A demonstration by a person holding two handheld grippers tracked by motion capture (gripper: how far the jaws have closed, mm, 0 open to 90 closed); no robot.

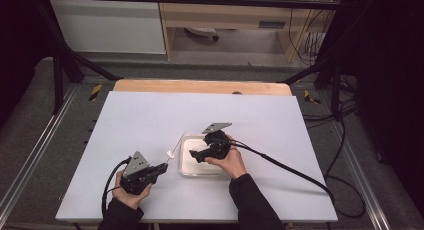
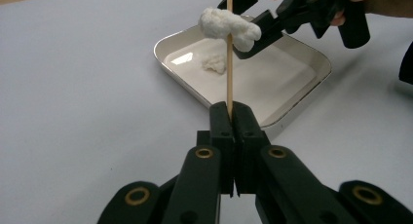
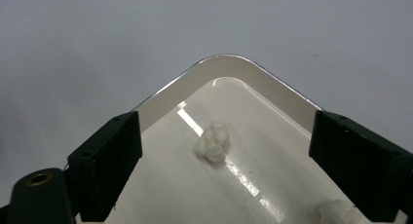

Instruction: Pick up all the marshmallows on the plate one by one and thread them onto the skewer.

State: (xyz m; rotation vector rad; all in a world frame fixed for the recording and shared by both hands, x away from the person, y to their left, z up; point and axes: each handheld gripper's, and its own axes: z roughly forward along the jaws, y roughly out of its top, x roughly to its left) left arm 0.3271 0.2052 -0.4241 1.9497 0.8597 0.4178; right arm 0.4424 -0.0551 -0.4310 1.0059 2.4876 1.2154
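The left gripper (image 1: 161, 168) is sitting low on the bench (image 1: 125, 120), its jaws closed tight on the bottom end of a thin wooden skewer (image 2: 229, 63). From the high view the skewer (image 1: 176, 144) is showing as a pale sliver slanting away from the jaws, ending just beside the left edge of the white tray (image 1: 186, 166).

The left gripper view is giving what the high view is not: a white fluffy clump (image 2: 229, 27) is sitting on the skewer partway up, and the right gripper's black jaw tips are reaching in just beside it; whether they are touching it cannot be told. A second small clump (image 2: 213, 63) is lying on the tray floor behind the skewer.

The right gripper (image 1: 197, 156) is hovering over the tray in the person's right hand (image 1: 231, 162). In the right gripper view its jaws are standing wide apart with nothing between them, and they are looking down on a rounded tray corner (image 3: 226, 63), a small clump (image 3: 213, 141) lying on the glossy floor between the jaws, and a bit of another clump (image 3: 336, 210) at the lower right.
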